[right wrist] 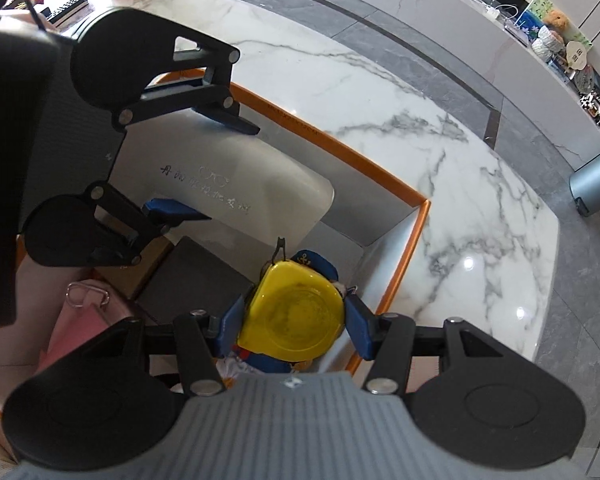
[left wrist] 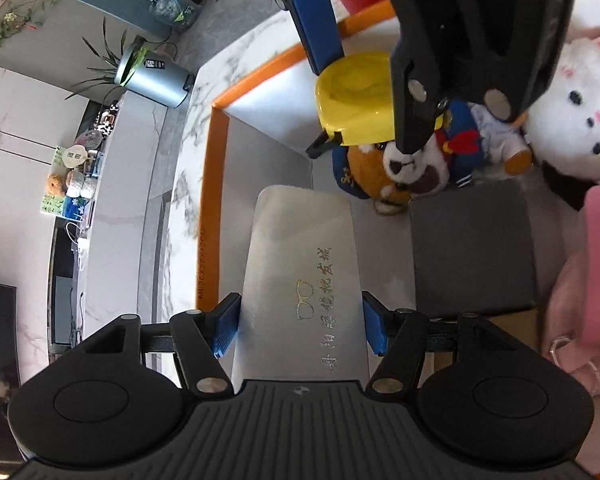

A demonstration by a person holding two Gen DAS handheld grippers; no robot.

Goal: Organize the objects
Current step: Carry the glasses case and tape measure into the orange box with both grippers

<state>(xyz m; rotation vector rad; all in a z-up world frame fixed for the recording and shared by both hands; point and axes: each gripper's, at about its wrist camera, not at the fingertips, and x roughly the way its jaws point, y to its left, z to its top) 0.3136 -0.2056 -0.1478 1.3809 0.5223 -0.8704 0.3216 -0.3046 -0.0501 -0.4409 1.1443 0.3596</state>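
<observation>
A silver glasses case (left wrist: 300,272) is clamped in the left tool (left wrist: 300,326) over the orange-rimmed box (left wrist: 216,152). A yellow tape measure (right wrist: 292,316) is clamped in the right tool (right wrist: 292,326) above a sailor bear plush (left wrist: 400,168). The box is carried on a marble desk (right wrist: 440,160).

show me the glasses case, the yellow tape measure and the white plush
glasses case (left wrist: 300,240), left wrist view, bare silver lid.
yellow tape measure (right wrist: 296,316), right wrist view, round face.
white plush (left wrist: 580,120), left wrist view, its face.
</observation>
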